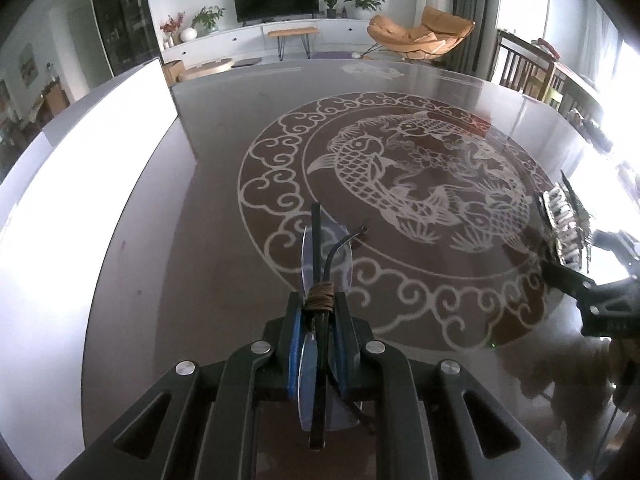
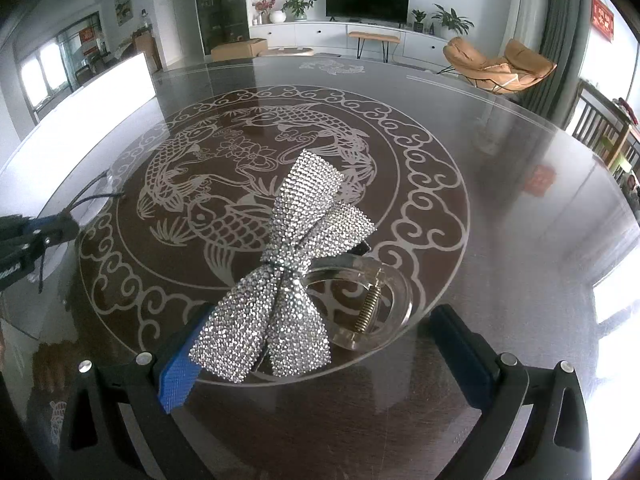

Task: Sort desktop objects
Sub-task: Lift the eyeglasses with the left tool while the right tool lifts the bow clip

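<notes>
My left gripper [image 1: 318,304] is shut on a pair of folded glasses [image 1: 316,248] with clear lenses, a dark frame and brown cord wound round the middle. It holds them above the dark glass table [image 1: 208,216]. In the right wrist view this gripper [image 2: 52,228] enters from the left edge. A rhinestone bow hair clip [image 2: 288,280] with a clear plastic clasp [image 2: 384,300] lies on the table between the fingers of my right gripper [image 2: 320,316]. The right gripper is open, with a gap between its right pad [image 2: 460,352] and the clasp. In the left wrist view the bow [image 1: 558,220] shows at the right edge.
The round table carries a pale koi-and-cloud pattern [image 2: 256,152]. A bright white panel [image 1: 100,160] stands along its left side. Wooden chairs [image 1: 524,68] stand past the far right edge. A person's hand is reflected in the glass [image 2: 52,372].
</notes>
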Motion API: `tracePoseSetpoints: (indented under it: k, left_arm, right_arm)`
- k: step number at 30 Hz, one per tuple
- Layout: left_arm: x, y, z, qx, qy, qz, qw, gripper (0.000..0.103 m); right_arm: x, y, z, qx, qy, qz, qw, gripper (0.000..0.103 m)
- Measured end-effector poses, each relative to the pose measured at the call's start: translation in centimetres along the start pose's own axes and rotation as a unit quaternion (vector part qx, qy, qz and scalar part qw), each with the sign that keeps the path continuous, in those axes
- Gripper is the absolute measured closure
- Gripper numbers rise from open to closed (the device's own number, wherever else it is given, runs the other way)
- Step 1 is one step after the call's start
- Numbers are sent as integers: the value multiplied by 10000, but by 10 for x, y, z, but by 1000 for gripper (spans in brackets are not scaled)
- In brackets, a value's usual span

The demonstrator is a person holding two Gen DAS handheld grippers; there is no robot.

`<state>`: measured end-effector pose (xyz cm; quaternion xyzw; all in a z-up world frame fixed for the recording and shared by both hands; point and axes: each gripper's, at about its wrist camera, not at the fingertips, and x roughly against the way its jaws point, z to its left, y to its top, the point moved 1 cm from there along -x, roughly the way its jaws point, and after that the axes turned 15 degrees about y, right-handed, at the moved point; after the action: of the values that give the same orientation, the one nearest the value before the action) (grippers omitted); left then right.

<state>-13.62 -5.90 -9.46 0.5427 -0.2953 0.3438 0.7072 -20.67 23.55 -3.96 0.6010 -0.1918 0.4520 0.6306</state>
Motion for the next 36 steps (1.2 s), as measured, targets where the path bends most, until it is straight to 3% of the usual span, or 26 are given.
tracePoseSetpoints:
  k: [4,5,6,8,9,15,18,21,25,28,29,30,31,32,36]
  left_arm:
    - [3,-6,15,286,-337,91,9990,87]
    - [4,-12,17,310,-450,150,9984,78]
    - [4,-17,21,311,-535,223,9978,55]
    - [6,-28,30,359,-500,249,9978,25]
    - [9,-33,36,416,-477,162,9979,23]
    - [8,-43,47,315,-721,189,9967,23]
    - [7,-40,39,152,-637,213,9976,23]
    - [0,-29,28,117,-598,217,9979,23]
    - [-14,-11,6,-15,-109,247,9996,21]
    - [-17,-3,-1,6,-60,253,9997,20]
    - [-18,-2,-1,30,-66,224,9997,23]
    - [-16,-3,0,44,-58,115,9999,40]
    - [-13,-3,1,52,-64,17,10000,54]
    - [-11,-4,2,35,-96,-43,9999,79]
    - [-1,-11,14,135,-300,-206,9992,80]
  right_arm:
    - [0,0,0,1,0,1,10000,0]
    - [0,0,0,1,-1,1,10000,0]
    - [0,0,0,1,-1,1,10000,0]
    - [0,0,0,1,-1,1,10000,0]
    - [0,0,-1,1,-1,1,10000,0]
    - [1,0,-1,-12,29,-10,10000,0]
    - [6,-2,-2,-93,325,-56,9994,0]
    - [18,-7,-8,-619,711,-113,9955,0]
    - [18,3,-13,-1248,787,-294,9886,0]
    - [9,16,-7,-1345,585,-321,9887,0]
    - [4,21,-2,-1281,367,-218,9908,0]
    - [0,23,1,-1215,242,-121,9922,11]
    - [-2,26,6,-1049,-55,-46,9945,36]
    - [-1,27,9,-966,-132,-6,9952,49]
    - [16,24,8,-999,78,-38,9950,51]
